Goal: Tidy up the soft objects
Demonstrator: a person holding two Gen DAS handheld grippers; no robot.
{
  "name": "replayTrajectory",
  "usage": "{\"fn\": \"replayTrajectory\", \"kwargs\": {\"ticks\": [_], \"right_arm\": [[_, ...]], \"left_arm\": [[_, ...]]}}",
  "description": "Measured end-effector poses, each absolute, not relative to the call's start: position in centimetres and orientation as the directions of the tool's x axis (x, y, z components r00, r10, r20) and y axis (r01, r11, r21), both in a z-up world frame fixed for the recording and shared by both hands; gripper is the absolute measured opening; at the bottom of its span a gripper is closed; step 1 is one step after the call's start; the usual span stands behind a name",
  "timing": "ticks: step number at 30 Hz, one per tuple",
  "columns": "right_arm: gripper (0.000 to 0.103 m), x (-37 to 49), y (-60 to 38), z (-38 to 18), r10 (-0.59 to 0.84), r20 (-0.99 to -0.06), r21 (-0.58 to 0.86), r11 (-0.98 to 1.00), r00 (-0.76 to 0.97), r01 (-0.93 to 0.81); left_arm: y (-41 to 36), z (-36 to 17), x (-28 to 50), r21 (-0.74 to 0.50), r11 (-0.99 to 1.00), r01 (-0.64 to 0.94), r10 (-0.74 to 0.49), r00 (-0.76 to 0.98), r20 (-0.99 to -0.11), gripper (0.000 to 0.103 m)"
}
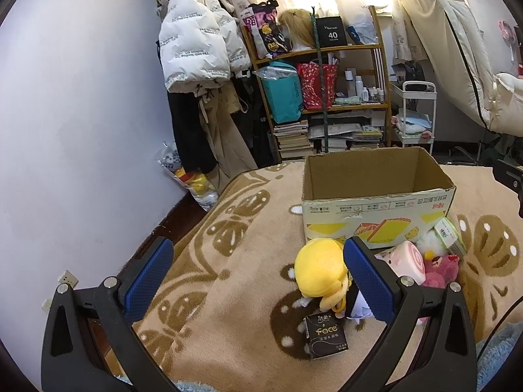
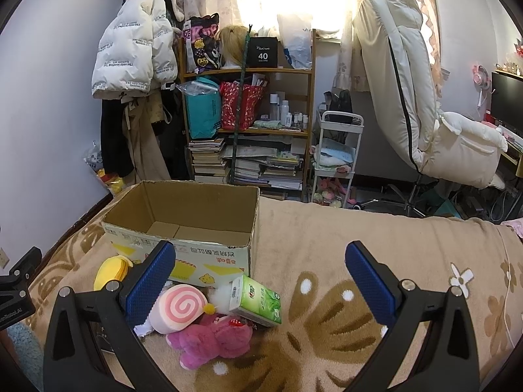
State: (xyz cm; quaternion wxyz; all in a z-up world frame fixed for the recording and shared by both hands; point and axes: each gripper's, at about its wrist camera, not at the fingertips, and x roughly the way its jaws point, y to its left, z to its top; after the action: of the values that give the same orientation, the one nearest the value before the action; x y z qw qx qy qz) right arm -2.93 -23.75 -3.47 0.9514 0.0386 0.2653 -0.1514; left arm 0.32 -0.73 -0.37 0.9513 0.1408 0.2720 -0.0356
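Note:
An open, empty cardboard box (image 1: 376, 202) stands on the beige patterned blanket (image 1: 248, 294); it also shows in the right wrist view (image 2: 183, 222). In front of it lie a yellow-haired plush doll (image 1: 322, 272), a pink swirl-roll plush (image 2: 178, 307), a pink fluffy bear (image 2: 212, 339), a green tissue pack (image 2: 256, 300) and a black "face" tissue pack (image 1: 325, 334). My left gripper (image 1: 258, 277) is open and empty, the doll just inside its right finger. My right gripper (image 2: 260, 281) is open and empty above the pile.
A wooden shelf (image 2: 248, 107) with bags and books stands behind the bed, with hanging coats (image 2: 134, 49) to its left. A white cart (image 2: 336, 156) and a cream chair (image 2: 418, 98) are at the right. The blanket's right part (image 2: 392, 235) is bare.

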Motion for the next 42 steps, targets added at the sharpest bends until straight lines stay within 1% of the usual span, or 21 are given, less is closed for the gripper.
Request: {"fn": "replayTrajectory", "kwargs": {"ticks": [5, 8, 13, 17, 20, 27, 31, 35, 38, 42], "right_arm": [[0.103, -2.2, -24.2, -3.4, -0.238, -0.545, 0.016, 0.956, 0.804, 0.294], [0.103, -1.7, -24.4, -3.6, -0.233, -0.551, 0.026, 0.955, 0.801, 0.296], [0.103, -0.4, -24.7, -4.0, -0.234, -0.573, 0.013, 0.956, 0.785, 0.294], [0.103, 0.4, -24.5, -4.0, -0.264, -0.568, -0.041, 0.955, 0.779, 0.294], [0.103, 1.1, -24.7, -4.3, -0.255, -0.581, -0.045, 0.958, 0.773, 0.282], [0.103, 3.1, -26.4, -6.3, -0.218, -0.664, 0.023, 0.95, 0.716, 0.31], [0.103, 3.6, -27.3, -7.7, -0.241, -0.711, 0.013, 0.934, 0.66, 0.356], [0.103, 4.0, -28.7, -9.3, -0.193, -0.765, 0.07, 0.923, 0.614, 0.377], [0.103, 4.3, -29.5, -10.3, -0.16, -0.786, 0.111, 0.914, 0.597, 0.391], [0.103, 4.7, -30.4, -11.9, -0.109, -0.815, 0.172, 0.893, 0.569, 0.416]], "left_arm": [[-1.0, -0.5, 1.4, 0.233, 0.958, 0.166, -0.008, 0.829, -0.559, 0.102], [-1.1, -1.1, 2.3, 0.212, 0.962, 0.172, -0.012, 0.803, -0.596, 0.102], [-1.8, -1.9, 3.8, 0.199, 0.963, 0.182, -0.017, 0.776, -0.631, 0.102], [-2.3, -2.5, 5.0, 0.201, 0.96, 0.193, -0.015, 0.757, -0.654, 0.102], [-2.6, -3.0, 6.0, 0.194, 0.96, 0.203, -0.02, 0.739, -0.673, 0.102], [-3.6, -4.4, 7.5, 0.197, 0.955, 0.223, -0.018, 0.704, -0.71, 0.102], [-4.5, -5.4, 8.2, 0.209, 0.946, 0.247, -0.016, 0.681, -0.732, 0.102], [-5.1, -6.5, 8.9, 0.198, 0.947, 0.255, -0.016, 0.648, -0.762, 0.102], [-5.7, -7.5, 9.4, 0.222, 0.939, 0.265, 0.007, 0.628, -0.778, 0.102], [-6.4, -8.9, 10.1, 0.215, 0.929, 0.3, -0.004, 0.591, -0.807, 0.102]]}}
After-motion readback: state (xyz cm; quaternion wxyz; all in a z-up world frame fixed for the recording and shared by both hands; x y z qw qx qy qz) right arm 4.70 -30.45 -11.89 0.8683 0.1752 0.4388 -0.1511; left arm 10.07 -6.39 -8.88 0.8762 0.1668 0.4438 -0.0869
